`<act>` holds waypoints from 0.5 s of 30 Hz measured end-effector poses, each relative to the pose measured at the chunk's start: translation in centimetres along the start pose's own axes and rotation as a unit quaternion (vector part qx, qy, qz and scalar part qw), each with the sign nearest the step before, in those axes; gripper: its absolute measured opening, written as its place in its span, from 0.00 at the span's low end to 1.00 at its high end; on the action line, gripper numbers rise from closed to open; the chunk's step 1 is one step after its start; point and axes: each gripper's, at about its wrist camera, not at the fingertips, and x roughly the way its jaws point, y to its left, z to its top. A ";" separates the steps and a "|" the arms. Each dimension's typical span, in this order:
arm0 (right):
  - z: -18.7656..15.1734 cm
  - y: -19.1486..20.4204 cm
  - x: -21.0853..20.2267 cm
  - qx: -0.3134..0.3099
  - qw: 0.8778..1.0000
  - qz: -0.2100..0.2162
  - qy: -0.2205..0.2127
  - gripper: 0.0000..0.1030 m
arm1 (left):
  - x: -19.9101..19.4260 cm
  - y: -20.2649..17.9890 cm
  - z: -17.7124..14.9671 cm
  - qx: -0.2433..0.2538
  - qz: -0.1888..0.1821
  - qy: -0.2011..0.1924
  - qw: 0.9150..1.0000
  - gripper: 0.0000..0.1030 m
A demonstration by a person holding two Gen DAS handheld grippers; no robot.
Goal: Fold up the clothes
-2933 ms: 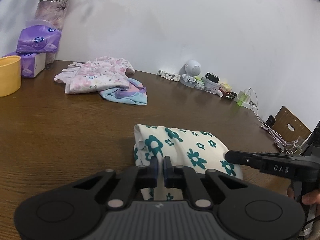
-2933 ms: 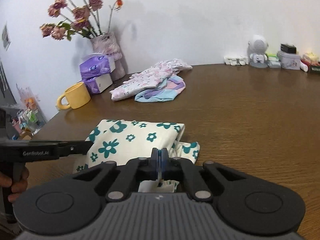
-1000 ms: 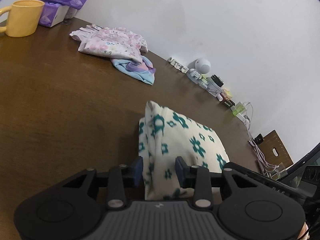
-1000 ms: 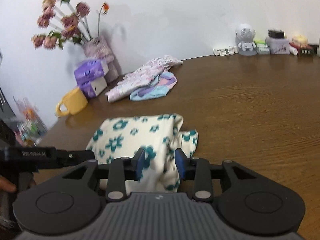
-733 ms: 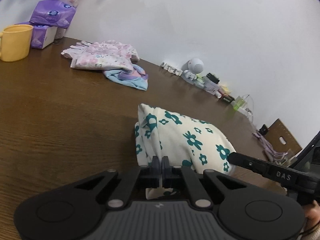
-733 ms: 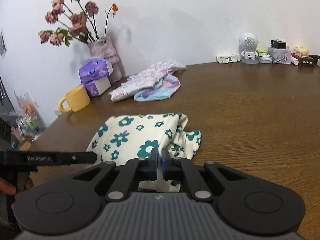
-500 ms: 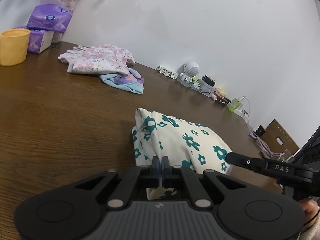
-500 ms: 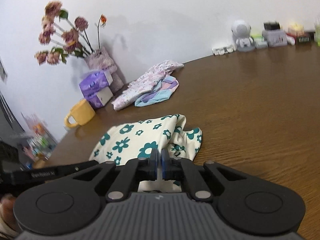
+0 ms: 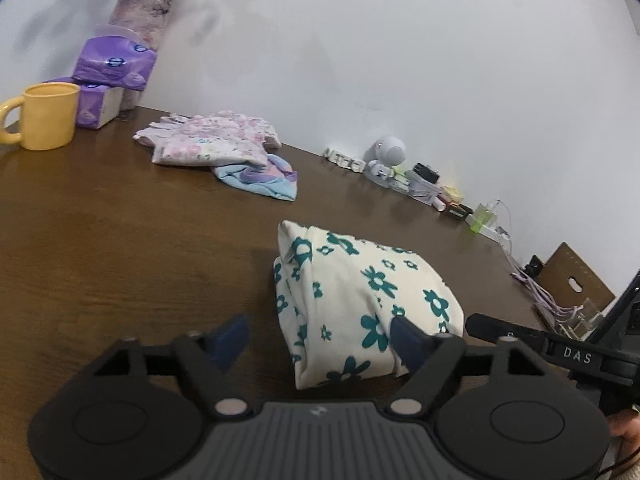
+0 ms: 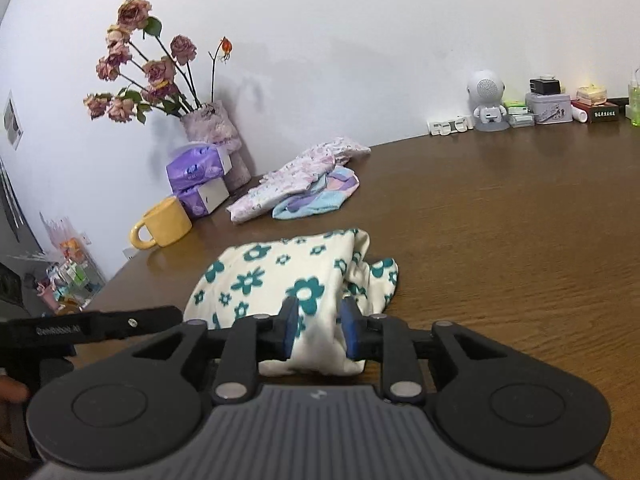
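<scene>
Left claw: released, jaws spread wide around the near end of the folded garment, gripping nothing.
Right claw: parted, its pads on either side of the garment's near edge, not clenched.
Folded garment: cream with teal flowers, flat on the near desk.
Other clothes: far, left.
Mug: far left.

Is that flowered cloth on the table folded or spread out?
Folded. The flowered cloth lies as a compact bundle on the table, with stacked layers showing along its edge.
</scene>
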 end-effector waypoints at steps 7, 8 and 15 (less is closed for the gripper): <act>-1.4 0.4 -0.5 -0.005 1.000 -0.007 -0.006 0.37 | -1.0 -1.3 -1.5 0.020 0.009 -0.007 1.000 0.88; -1.5 0.5 -0.7 -0.007 1.000 -0.008 -0.009 0.40 | -1.1 -1.5 -1.6 0.023 0.009 -0.009 1.000 0.89; -2.6 1.0 -1.2 -0.032 0.999 -0.028 -0.024 0.49 | -1.1 -2.5 -2.5 0.040 0.024 -0.004 0.999 0.89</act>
